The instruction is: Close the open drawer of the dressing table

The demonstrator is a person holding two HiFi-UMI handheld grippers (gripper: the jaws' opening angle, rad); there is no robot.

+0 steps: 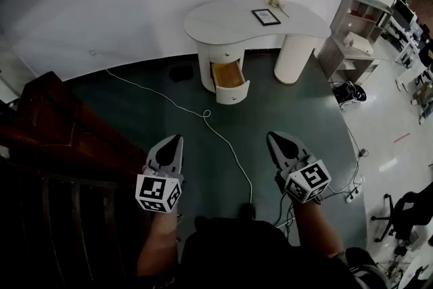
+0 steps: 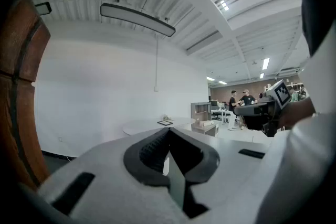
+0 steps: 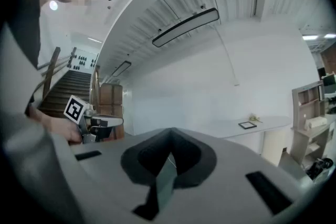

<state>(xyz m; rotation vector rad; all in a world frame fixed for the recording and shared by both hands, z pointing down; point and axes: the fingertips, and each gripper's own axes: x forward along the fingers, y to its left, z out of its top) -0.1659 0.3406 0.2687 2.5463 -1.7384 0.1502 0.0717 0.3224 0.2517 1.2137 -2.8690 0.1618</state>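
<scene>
The white kidney-shaped dressing table [image 1: 230,22] stands against the far wall. Its drawer [image 1: 230,80] is pulled out toward me, showing a wooden inside. Both grippers hover over the dark floor well short of the table. My left gripper [image 1: 178,139] is shut with nothing in it, and my right gripper [image 1: 272,136] is shut and holds nothing too. In the left gripper view the jaws meet at a point [image 2: 169,131], with the table [image 2: 149,126] far behind. In the right gripper view the closed jaws [image 3: 170,135] point toward the table [image 3: 257,124].
A white cable [image 1: 213,128] snakes over the floor between me and the drawer. A dark wooden stair railing [image 1: 61,135] stands at my left. A shelf unit [image 1: 355,27] is right of the table, and a power strip [image 1: 352,196] and an office chair [image 1: 414,208] are at the right. A picture frame [image 1: 266,17] lies on the tabletop.
</scene>
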